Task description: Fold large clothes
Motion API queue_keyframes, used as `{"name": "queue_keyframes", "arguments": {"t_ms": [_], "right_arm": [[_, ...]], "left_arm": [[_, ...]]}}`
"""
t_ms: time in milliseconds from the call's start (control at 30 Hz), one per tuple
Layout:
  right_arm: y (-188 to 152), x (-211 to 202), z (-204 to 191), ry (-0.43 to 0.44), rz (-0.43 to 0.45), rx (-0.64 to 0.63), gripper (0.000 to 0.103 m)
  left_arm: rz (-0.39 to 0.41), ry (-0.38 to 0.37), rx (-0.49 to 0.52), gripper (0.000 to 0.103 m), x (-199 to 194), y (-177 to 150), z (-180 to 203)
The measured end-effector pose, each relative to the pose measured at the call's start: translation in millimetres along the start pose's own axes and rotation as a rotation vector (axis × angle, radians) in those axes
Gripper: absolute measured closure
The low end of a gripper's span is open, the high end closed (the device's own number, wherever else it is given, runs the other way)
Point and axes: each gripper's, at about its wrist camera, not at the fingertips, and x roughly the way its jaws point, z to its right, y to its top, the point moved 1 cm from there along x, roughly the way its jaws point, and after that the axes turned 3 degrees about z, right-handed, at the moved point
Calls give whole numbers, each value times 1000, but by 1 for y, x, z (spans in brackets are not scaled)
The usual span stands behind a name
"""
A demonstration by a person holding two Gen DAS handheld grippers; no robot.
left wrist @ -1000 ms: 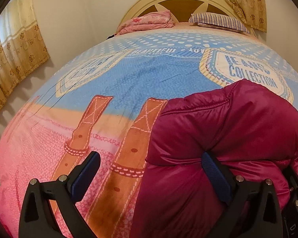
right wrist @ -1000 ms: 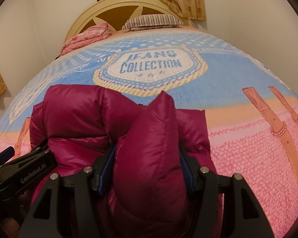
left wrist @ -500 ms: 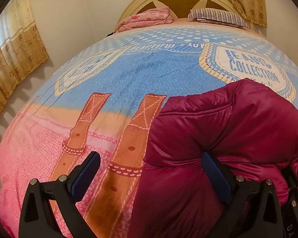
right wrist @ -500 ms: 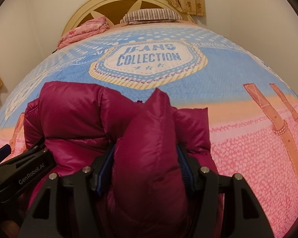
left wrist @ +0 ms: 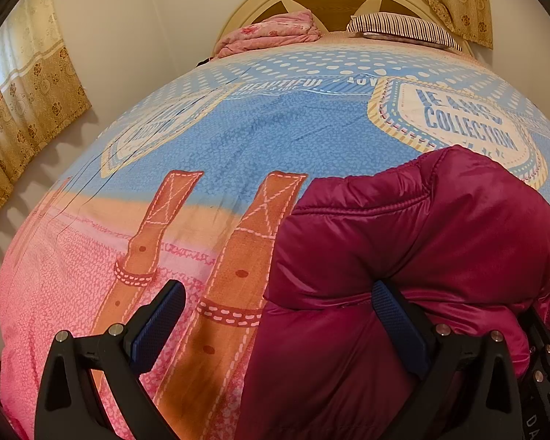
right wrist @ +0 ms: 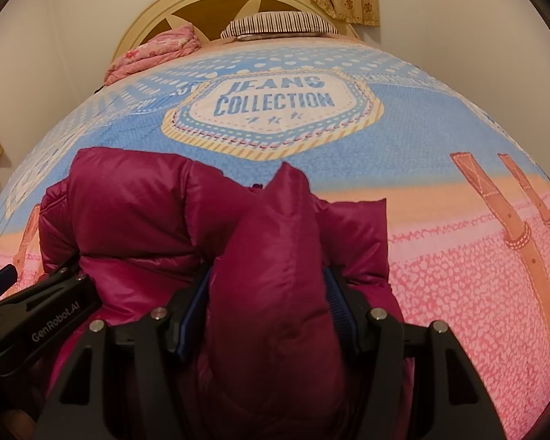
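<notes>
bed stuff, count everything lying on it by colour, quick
magenta: 1, puffer jacket
pink: 1, folded blanket
striped: 1, pillow
total: 3, all on the bedspread

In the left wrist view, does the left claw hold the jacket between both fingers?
No, the left claw is open: only one finger touches the magenta puffer jacket.

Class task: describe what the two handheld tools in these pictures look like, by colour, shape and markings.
Both the left tool and the right tool have black, angular finger frames with silver bolts and ribbed blue pads. White "GenRobot.AI" lettering marks the left tool's side in the right wrist view.
</notes>
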Motion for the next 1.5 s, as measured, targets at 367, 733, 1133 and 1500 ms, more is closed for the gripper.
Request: {"name": "queue_keyframes", "arguments": {"t_ms": [367,733,1133,1500], "right_arm": [[-13,-67,14,22,88,2,20],[-37,-49,37,69,28,88,20],[-42,-41,41,148,5,121,26],[-42,-38,30,137,-6,60,41]], "left_arm": [[-18,-212,-81,1,-62,-33,-52],[-38,-229,-62,1,-47,-52,-41],[-53,-281,-61,1,-41,-55,-35],[-24,-330,24,41,-51,-56,-15]]}}
